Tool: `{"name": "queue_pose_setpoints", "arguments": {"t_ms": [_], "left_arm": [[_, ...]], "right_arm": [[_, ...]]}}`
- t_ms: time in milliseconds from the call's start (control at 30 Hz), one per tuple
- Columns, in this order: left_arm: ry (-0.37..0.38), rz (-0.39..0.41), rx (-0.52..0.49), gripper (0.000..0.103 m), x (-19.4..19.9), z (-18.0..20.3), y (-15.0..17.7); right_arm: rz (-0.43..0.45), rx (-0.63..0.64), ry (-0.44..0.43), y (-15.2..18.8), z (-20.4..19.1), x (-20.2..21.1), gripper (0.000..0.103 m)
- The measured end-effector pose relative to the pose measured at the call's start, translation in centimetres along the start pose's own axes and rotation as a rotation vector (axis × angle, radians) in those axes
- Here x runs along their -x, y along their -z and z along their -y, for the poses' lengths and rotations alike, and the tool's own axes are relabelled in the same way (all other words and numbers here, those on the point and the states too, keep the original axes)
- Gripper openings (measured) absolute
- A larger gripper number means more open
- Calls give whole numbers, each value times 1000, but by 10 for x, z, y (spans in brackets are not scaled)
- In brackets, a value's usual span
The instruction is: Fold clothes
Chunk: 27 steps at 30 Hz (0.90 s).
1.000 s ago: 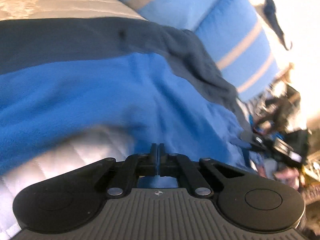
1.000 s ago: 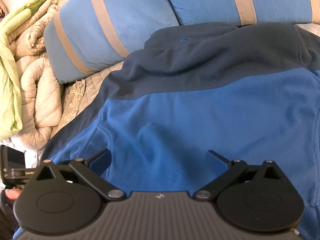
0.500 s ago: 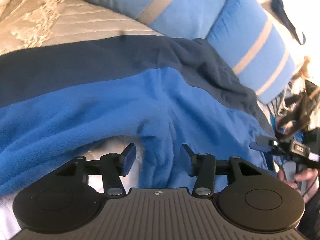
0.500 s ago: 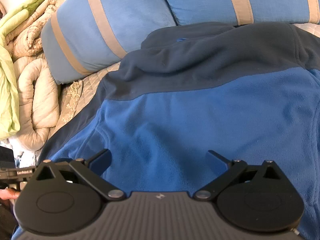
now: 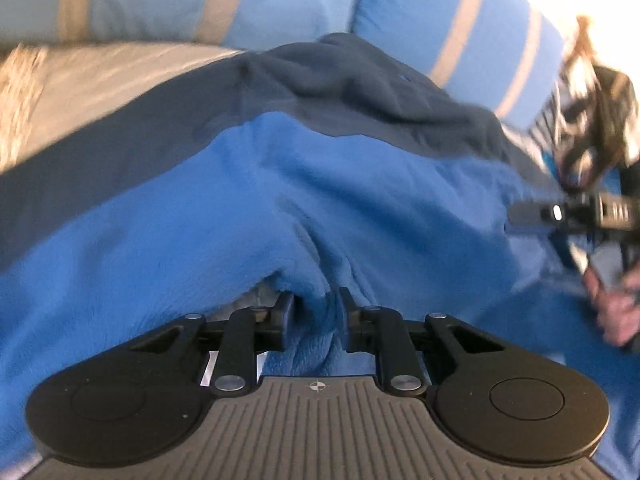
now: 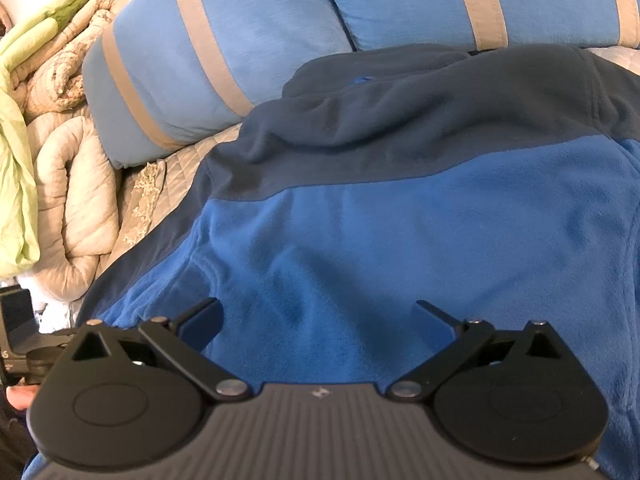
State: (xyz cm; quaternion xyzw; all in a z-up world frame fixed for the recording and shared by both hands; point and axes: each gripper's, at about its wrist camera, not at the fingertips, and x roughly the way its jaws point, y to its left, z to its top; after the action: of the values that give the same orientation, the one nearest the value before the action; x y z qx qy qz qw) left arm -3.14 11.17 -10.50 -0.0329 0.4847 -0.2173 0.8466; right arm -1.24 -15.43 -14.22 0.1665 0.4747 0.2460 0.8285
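Left tool (image 5: 316,312) closing since earlier, apparently pinching fleece (image 5: 340,184) fold; right tool (image 6: 316,316) wide, empty.

The left gripper (image 5: 316,310) is angling downward, its jaws having just been closing, pinching a fold of fleece between them. The right gripper (image 6: 316,322) is hovering, tilted down, jaws spread wide.
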Motion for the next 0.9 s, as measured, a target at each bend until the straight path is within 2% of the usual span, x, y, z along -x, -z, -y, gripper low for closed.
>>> {"name": "queue_pose_setpoints", "arguments": {"t_ms": [33, 100, 233, 300, 467, 567, 633, 733, 800, 900], "left_arm": [[-9, -5, -34, 22, 0, 5, 0], [-30, -14, -112, 28, -1, 17, 2], [-27, -14, -229, 56, -3, 34, 9], [-22, -5, -249, 58, 1, 37, 10], [28, 54, -171, 59, 42, 19, 2], [50, 109, -112, 68, 82, 2, -4], [50, 144, -76, 70, 108, -11, -8], [-48, 201, -44, 71, 131, -35, -7], [-164, 228, -22, 71, 137, -56, -9], [-370, 240, 7, 71, 127, -99, -5]], "right_arm": [[-1, 0, 1, 0, 0, 0, 103], [-1, -2, 2, 0, 1, 0, 103], [-2, -7, 7, 0, 1, -1, 103], [-2, -7, 8, 0, 1, -1, 103], [-3, -8, 5, 1, 2, -1, 103], [-3, -5, 2, 0, 1, 0, 103], [-1, -1, -2, 1, 0, 1, 103], [6, 3, -5, 1, 0, 3, 103], [10, 4, -6, 1, -1, 4, 103], [22, 0, 0, 1, 0, 6, 103]]}}
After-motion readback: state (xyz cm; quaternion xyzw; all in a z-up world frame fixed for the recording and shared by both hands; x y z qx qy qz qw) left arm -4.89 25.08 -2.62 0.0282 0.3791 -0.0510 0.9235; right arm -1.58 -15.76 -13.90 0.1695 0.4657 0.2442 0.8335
